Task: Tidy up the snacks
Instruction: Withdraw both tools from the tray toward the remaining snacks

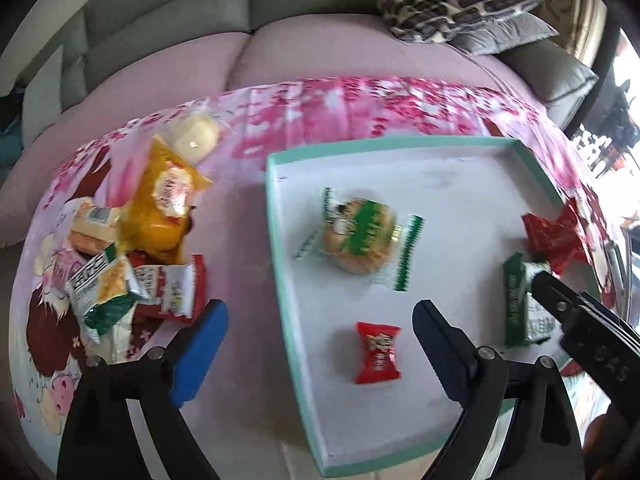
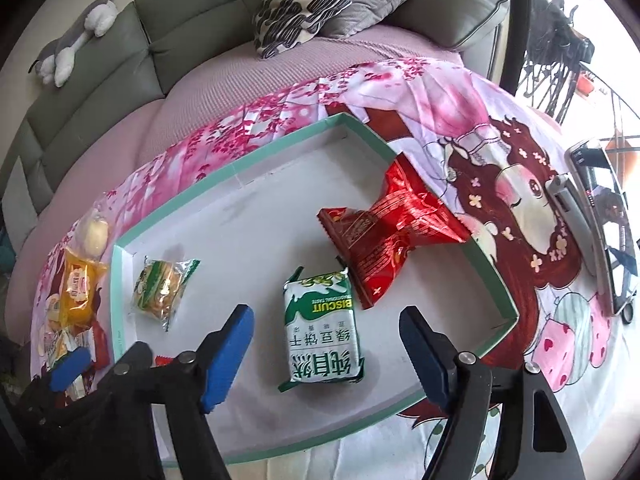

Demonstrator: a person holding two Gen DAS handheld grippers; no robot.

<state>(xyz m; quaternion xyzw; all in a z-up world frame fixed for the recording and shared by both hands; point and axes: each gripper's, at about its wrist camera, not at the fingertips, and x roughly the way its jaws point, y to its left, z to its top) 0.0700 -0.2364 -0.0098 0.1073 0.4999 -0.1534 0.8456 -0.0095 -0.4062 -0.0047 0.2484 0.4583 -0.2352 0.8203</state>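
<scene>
A mint-rimmed white tray [image 1: 276, 240] [image 2: 240, 168] lies on the floral cloth. On its floor are a green round-cake pack [image 1: 362, 240] [image 2: 162, 286], a small red candy [image 1: 377, 352], a green-and-white biscuit pack [image 1: 518, 312] [image 2: 322, 336] and a crinkled red pack [image 1: 554, 238] [image 2: 384, 232] leaning on the right rim. My left gripper [image 1: 320, 320] hangs open over the tray's left rim, with the candy lying free by its right finger. My right gripper [image 2: 328, 320] stands open astride the biscuit pack, pads clear of it.
Left of the tray is a heap of several snacks [image 1: 132, 280], with an orange pack [image 1: 160, 208] [image 2: 76, 292] and a pale bun [image 1: 194, 136]. A phone on a stand [image 2: 604, 232] sits at the right. Behind are a sofa, pillows [image 2: 312, 4] and a plush toy [image 2: 76, 36].
</scene>
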